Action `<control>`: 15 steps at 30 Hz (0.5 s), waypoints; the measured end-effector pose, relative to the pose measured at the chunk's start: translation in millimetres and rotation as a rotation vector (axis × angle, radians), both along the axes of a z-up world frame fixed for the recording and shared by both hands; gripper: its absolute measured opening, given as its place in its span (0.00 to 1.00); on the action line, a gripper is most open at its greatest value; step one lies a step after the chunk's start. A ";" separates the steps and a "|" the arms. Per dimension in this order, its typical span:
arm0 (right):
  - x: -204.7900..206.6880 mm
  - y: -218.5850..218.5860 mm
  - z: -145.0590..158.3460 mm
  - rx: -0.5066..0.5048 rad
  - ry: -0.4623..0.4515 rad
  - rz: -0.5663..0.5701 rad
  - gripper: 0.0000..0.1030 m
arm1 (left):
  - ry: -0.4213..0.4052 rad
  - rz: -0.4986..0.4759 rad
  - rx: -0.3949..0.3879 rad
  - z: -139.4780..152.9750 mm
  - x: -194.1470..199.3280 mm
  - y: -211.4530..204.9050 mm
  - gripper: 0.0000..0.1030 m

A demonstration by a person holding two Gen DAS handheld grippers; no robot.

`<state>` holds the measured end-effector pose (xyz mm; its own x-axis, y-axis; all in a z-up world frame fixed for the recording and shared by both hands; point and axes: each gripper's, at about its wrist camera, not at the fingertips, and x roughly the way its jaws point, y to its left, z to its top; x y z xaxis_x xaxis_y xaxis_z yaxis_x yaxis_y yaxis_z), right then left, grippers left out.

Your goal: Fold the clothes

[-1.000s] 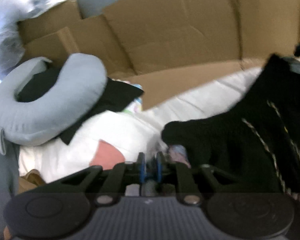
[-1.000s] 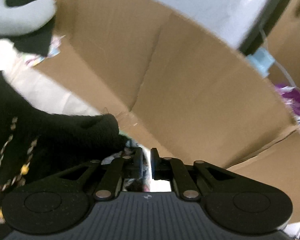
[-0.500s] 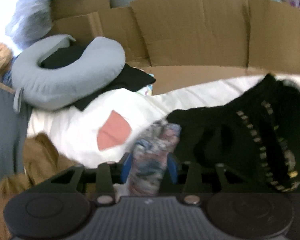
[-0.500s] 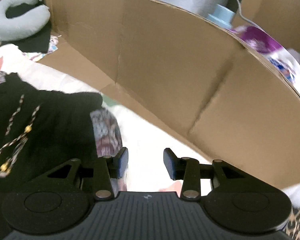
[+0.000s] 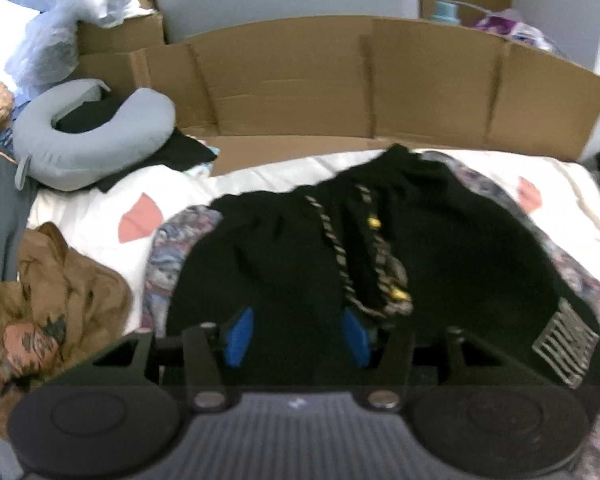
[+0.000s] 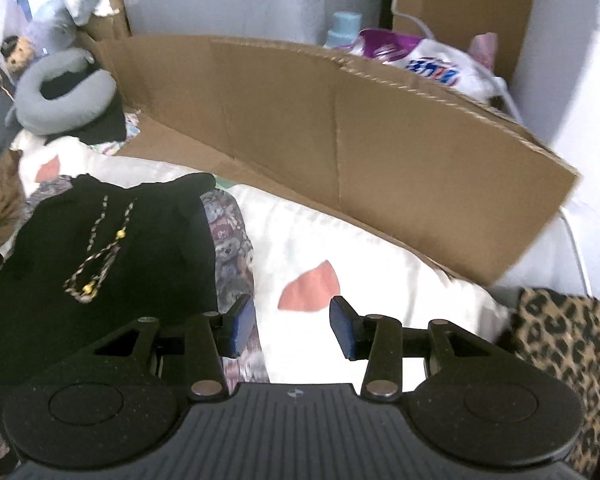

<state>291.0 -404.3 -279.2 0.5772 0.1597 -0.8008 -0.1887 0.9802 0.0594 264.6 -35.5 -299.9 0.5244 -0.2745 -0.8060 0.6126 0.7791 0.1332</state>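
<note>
Bedding: white cover (image 6: 380, 240) with pink heart shapes, bearing everything below.
Cardboard: flattened brown sheet (image 5: 340, 88) standing along the far edge of the bed.
Garment: black clothing (image 5: 284, 264) with patterned lining and braided drawstrings, lying mid-bed, lining showing at its left and right edges.
Neck pillow: grey U-shape (image 5: 88, 136), far left, resting on dark fabric.
Brown garment: crumpled (image 5: 56, 292), left of the black one.
Leopard fabric: lower right (image 6: 560, 344) in the right wrist view.
Left gripper: (image 5: 298, 330) jaws have just been opening; blue pads apart above the black garment, gripping nothing.
Right gripper: (image 6: 292, 326) jaws have just been opening; nothing between them, white cover beneath, garment edge just left.
</note>
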 end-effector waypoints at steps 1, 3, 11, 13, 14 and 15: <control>-8.3 -4.9 4.4 0.006 -0.005 -0.001 0.48 | 0.008 0.004 -0.005 1.5 -7.6 0.3 0.53; -25.5 -15.0 13.0 0.017 -0.016 -0.006 0.48 | 0.025 0.009 -0.014 4.8 -20.6 0.4 0.53; -84.5 -52.8 38.8 0.050 -0.054 -0.040 0.49 | 0.071 0.018 -0.048 24.5 -65.9 -0.2 0.63; -96.0 -61.8 43.4 0.054 -0.059 -0.056 0.49 | 0.080 0.020 -0.055 27.8 -74.0 -0.1 0.64; -101.8 -65.5 45.3 0.054 -0.060 -0.059 0.49 | 0.086 0.021 -0.057 28.9 -78.5 -0.2 0.64; -107.7 -69.0 47.0 0.055 -0.061 -0.062 0.49 | 0.093 0.021 -0.057 29.3 -83.5 -0.7 0.64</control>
<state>183.3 -473.2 -232.2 0.6344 0.1646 -0.7552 -0.1325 0.9858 0.1035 181.1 -36.3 -270.5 0.4541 -0.3111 -0.8349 0.6034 0.7968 0.0313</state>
